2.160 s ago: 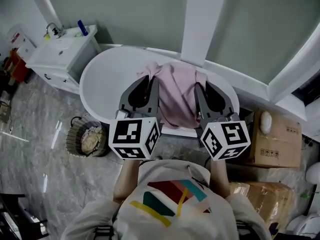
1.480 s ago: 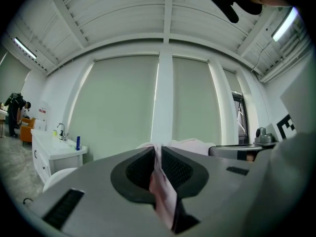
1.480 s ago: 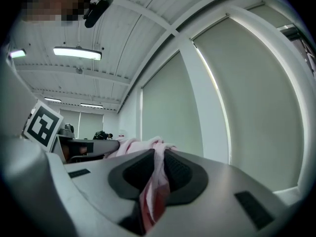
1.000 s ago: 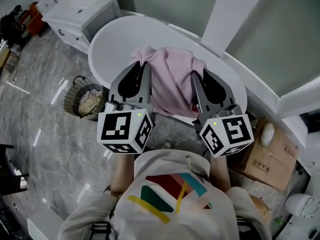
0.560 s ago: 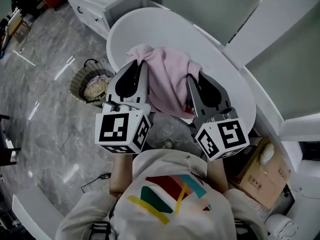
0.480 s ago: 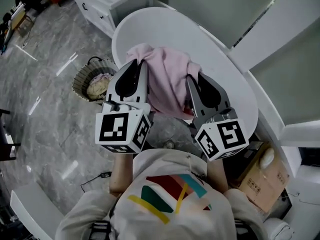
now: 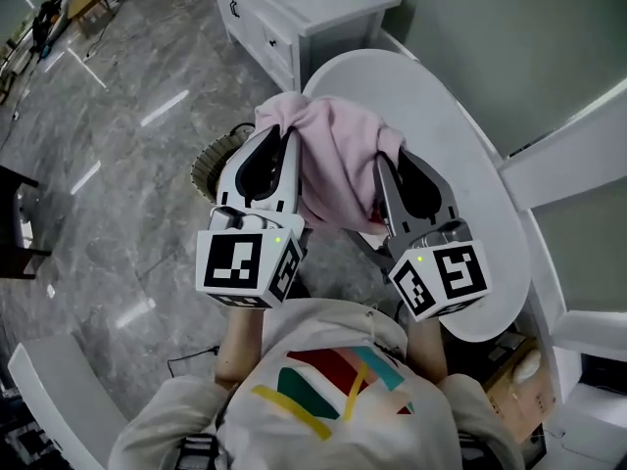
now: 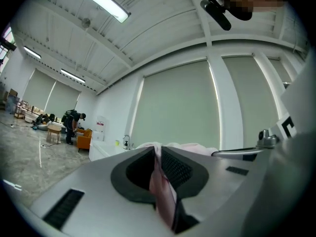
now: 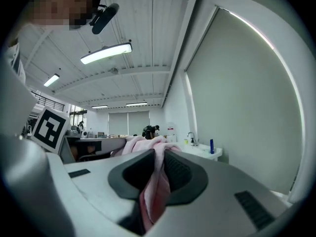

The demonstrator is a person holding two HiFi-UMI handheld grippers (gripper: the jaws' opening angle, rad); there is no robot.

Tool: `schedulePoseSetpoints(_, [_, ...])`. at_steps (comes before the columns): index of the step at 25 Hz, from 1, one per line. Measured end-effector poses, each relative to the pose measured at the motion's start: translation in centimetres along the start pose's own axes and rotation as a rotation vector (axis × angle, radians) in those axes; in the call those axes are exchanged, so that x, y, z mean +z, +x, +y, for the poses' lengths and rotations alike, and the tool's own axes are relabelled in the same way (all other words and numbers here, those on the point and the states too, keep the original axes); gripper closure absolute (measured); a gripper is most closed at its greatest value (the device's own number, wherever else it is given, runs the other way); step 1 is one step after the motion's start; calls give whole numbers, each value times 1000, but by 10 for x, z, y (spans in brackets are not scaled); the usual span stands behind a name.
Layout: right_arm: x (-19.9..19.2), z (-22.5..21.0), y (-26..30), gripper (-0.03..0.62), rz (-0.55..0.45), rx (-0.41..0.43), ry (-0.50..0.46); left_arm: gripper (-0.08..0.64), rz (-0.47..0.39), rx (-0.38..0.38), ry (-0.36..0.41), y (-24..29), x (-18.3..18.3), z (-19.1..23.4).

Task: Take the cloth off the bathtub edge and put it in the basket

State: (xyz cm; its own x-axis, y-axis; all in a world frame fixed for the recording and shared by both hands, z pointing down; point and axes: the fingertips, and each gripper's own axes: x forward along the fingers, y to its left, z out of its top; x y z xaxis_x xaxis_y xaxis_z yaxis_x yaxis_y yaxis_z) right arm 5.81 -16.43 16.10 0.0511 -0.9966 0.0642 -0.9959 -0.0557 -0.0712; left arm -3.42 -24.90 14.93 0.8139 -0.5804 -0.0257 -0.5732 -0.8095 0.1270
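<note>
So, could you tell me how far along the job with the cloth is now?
Done: the cloth is off the bathtub. In hand: the left gripper and right gripper are both shut on it, holding it up. Left to do: lowering it into the basket, partly hidden by the left gripper.

The cloth (image 7: 338, 160) hung between the left tongs (image 7: 286, 137) and the right tongs (image 7: 385, 162), one end in each. The basket (image 7: 208, 166) stood on the floor (image 7: 118, 204), partly hidden behind the left tongs, just left of the bathtub (image 7: 470, 194). A washstand (image 7: 294, 13) stood behind both.
</note>
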Motion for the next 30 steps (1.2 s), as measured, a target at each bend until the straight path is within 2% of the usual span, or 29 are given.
schedulePoseSetpoints(8, [-1,72,116,520,0,92,9,503,5,82,37,1,17,131])
schedulePoseSetpoints(13, [-5,103,167,520,36,189,-1,502,17,183,11,-1,16,188])
schedulePoseSetpoints(18, [-8,117,213,520,65,276,-4,503,26,275,-3,4,11,229])
schedulePoseSetpoints(22, [-16,127,247,520,105,377,4,502,43,353,2,9,4,257])
schedulePoseSetpoints(30, [-30,139,289,520,154,472,6,502,73,457,-18,11,-8,290])
